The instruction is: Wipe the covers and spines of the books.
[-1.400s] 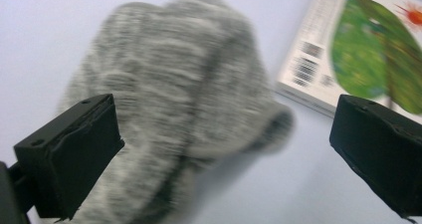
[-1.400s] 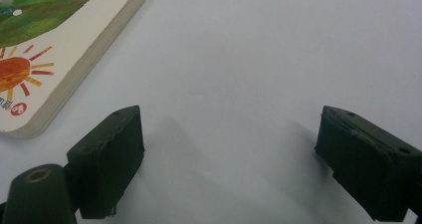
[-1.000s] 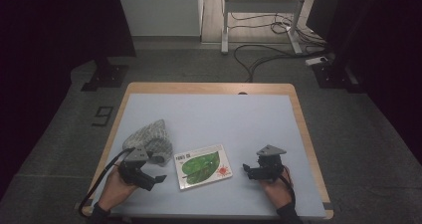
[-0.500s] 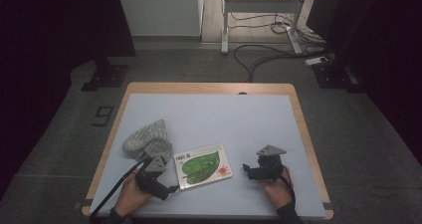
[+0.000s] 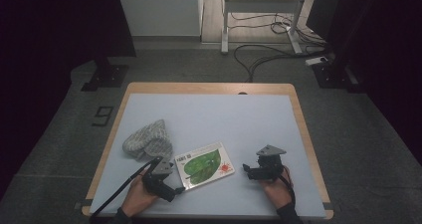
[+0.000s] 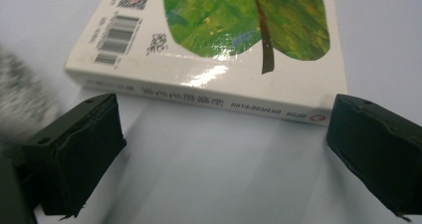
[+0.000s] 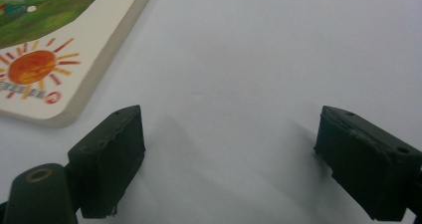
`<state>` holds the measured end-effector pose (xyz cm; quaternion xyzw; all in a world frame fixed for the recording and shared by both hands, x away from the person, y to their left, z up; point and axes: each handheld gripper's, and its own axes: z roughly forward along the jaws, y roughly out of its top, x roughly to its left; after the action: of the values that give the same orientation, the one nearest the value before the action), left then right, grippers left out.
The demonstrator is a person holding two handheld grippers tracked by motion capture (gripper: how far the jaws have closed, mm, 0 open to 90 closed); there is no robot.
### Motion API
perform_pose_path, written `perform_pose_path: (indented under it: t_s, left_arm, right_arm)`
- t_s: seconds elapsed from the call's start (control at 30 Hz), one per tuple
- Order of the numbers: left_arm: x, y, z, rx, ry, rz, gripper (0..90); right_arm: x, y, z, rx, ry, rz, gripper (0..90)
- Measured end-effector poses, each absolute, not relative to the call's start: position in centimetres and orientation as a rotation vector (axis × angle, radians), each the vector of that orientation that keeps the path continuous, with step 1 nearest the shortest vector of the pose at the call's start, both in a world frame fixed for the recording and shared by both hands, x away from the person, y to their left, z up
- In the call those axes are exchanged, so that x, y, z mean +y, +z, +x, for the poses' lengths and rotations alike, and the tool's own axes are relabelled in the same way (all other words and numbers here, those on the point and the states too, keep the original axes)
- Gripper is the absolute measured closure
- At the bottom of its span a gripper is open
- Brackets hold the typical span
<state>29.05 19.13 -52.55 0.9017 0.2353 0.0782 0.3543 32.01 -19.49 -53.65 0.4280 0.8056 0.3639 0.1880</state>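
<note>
From the high view, a picture book (image 5: 204, 165) with a green leaf and a small red sun on its cover lies flat on the pale blue tabletop (image 5: 214, 119), near the person's edge and a little left of the middle. Just beyond its far left corner sits a grey knitted hat (image 5: 148, 141). The left gripper (image 5: 175, 189) is low at the book's near left corner, its tips right at the edge, and the hand (image 5: 135, 199) behind it rests close to the tabletop's front rim. The right gripper (image 5: 246, 169) is apart from the book on its right side, pointing toward it. In the left gripper view, the book (image 6: 214, 50) fills the upper part, spine side facing the camera, barcodes at the left; the jaws stand wide apart with only bare tabletop between them, short of the spine. In the right gripper view, the book's rounded corner with the sun (image 7: 54, 64) lies at upper left, just beyond the left jaw; the jaws are spread wide over empty tabletop, gripping nothing.
</note>
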Motion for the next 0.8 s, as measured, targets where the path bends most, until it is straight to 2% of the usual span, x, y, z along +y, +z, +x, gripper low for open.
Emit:
perform_pose_path:
  t_s: [0.2,0.67,0.8]
  left_arm:
    - [18.03,-52.72,29.23,0.586,0.201,2.328,0.0]
    - [18.12,-52.79,29.41,0.6,0.187,2.323,0.0]
    - [18.13,-52.8,29.41,0.6,0.186,2.323,0.0]
  right_arm:
    - [-19.49,-53.65,32.02,2.267,1.024,1.206,11.1]
    - [-19.4,-53.48,31.96,2.292,1.019,1.185,12.4]
    - [-19.18,-52.85,31.93,2.323,0.987,1.141,9.1]
